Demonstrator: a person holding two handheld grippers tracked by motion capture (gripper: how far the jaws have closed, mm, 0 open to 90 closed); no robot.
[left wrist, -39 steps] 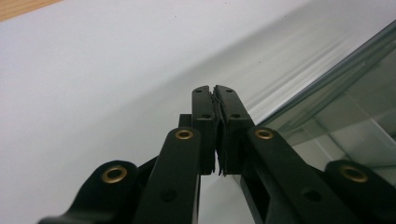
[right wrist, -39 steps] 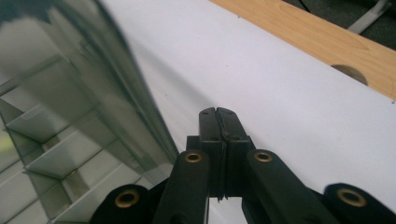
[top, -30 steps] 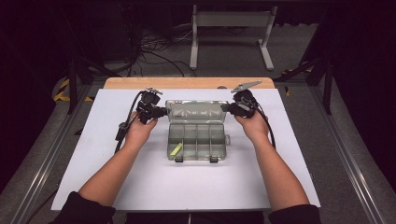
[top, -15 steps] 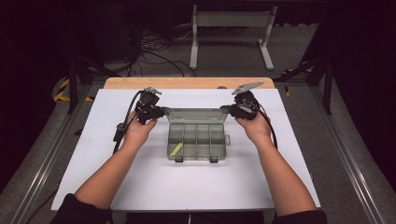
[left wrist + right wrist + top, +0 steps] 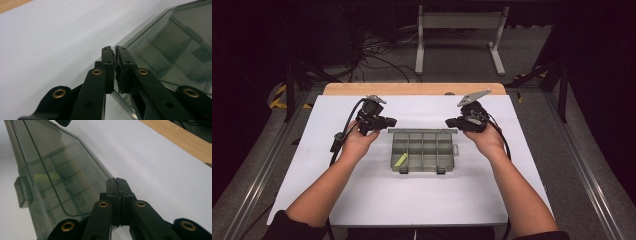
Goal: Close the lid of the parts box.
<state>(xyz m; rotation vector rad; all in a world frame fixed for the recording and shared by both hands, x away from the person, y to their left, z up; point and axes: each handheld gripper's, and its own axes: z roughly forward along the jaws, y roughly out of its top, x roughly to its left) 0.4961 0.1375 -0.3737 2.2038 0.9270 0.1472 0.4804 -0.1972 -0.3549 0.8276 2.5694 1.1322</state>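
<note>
A clear grey-green compartment box (image 5: 422,152) lies in the middle of the white mat, with a small yellow-green piece (image 5: 400,160) in its front left cell. Its lid (image 5: 422,131) shows as a thin strip along the far side, tilted over the cells. My left gripper (image 5: 393,121) pinches the lid's far left corner. In the left gripper view the jaws (image 5: 114,48) stand nearly together with the lid's rim (image 5: 140,37) between them. My right gripper (image 5: 448,121) holds the far right corner. In its own view that gripper (image 5: 116,180) is shut on the lid (image 5: 57,167).
The white mat (image 5: 412,200) covers a wooden table whose bare edge (image 5: 412,89) shows at the back. Two latches (image 5: 403,171) sit on the box's front wall and a tab (image 5: 455,149) juts from its right side. A metal stand (image 5: 457,30) and cables lie on the floor beyond.
The lid stood as a broad pane behind the box; it has tipped toward me and now shows as a thin strip. Both hands stayed on its corners.
</note>
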